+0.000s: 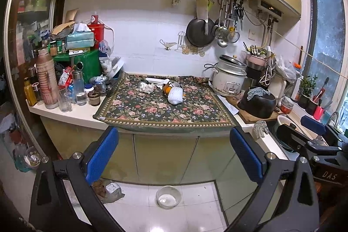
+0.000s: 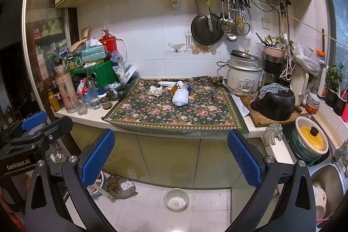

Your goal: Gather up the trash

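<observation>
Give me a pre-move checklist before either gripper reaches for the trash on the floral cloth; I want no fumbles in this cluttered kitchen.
1. Left gripper open and empty: ok.
2. Right gripper open and empty: ok.
3. Trash in sight: ok; crumpled tissue and white foam net lie on the floral cloth.
4. Grippers within reach of the trash: not ok; both hang short of the counter edge.
5. Path over the cloth's front free of obstacles: ok.
6. Bin or bag to drop the trash into: cannot tell; none clearly shows in either view.
</observation>
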Demonstrator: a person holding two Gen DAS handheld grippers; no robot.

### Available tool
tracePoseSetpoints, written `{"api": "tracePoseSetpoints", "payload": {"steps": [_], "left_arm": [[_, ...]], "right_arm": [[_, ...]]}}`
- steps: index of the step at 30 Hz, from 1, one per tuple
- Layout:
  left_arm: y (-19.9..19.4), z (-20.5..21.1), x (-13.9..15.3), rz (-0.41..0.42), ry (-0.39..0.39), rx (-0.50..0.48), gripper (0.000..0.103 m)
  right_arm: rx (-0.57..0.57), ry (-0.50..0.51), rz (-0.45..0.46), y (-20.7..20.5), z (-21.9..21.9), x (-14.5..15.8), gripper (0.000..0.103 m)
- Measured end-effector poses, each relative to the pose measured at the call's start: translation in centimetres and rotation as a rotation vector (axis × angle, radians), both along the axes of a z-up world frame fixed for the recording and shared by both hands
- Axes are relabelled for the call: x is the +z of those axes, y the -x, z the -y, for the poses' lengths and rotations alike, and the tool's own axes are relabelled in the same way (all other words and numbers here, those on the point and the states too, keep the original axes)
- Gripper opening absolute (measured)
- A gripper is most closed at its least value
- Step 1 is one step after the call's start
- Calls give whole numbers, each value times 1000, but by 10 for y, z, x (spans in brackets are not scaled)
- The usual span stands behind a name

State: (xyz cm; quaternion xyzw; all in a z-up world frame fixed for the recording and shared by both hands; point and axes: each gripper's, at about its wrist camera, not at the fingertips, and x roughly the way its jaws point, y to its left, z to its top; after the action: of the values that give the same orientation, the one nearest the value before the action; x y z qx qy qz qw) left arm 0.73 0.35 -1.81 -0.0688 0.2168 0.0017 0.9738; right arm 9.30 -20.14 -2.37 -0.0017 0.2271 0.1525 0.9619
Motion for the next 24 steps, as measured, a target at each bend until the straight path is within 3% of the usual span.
{"api": "tracePoseSetpoints", "payload": {"steps": [24], "left_arm": [[-3, 5, -8, -6, 5, 10, 102]], "right_arm": [[-2, -12, -6, -3, 10, -2, 103]]}}
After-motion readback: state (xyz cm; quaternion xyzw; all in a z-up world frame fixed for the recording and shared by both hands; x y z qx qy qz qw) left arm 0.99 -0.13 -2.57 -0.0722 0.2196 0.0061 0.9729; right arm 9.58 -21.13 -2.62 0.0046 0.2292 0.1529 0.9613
